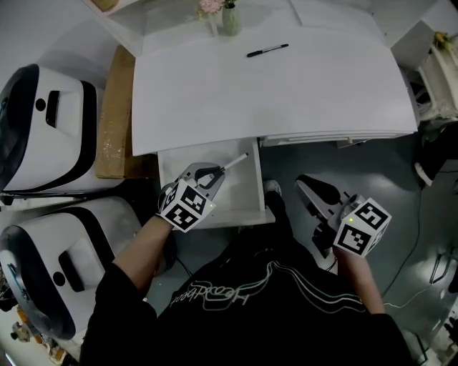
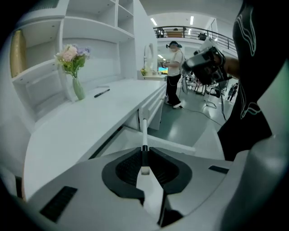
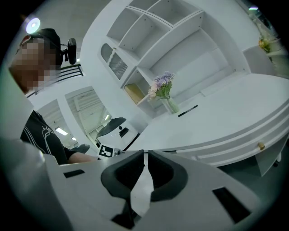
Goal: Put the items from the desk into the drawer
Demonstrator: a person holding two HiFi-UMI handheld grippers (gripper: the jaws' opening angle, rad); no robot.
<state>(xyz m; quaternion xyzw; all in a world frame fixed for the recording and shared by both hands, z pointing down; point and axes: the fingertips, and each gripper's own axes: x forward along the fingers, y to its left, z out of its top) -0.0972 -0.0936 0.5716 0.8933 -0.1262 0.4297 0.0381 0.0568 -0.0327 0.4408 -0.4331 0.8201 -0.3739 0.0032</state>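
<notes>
A black pen (image 1: 267,50) lies on the white desk (image 1: 286,93) at the back, near a vase of flowers (image 1: 230,18). Under the desk's front edge the white drawer (image 1: 243,204) stands pulled out. My left gripper (image 1: 213,172) hovers over the drawer, shut on a white pen (image 1: 234,162) whose tip points toward the desk. In the left gripper view the white pen (image 2: 144,133) sticks straight out between the jaws of the left gripper (image 2: 144,150). My right gripper (image 1: 305,181) hangs right of the drawer above the floor, shut and empty; the right gripper (image 3: 145,156) faces the black pen (image 3: 187,111).
Two white and black machines (image 1: 44,125) (image 1: 54,275) stand at the left beside a wooden board (image 1: 114,114). Shelving (image 3: 153,40) rises behind the desk. A person (image 2: 174,72) stands far off in the hall. Grey floor (image 1: 386,179) lies below the desk.
</notes>
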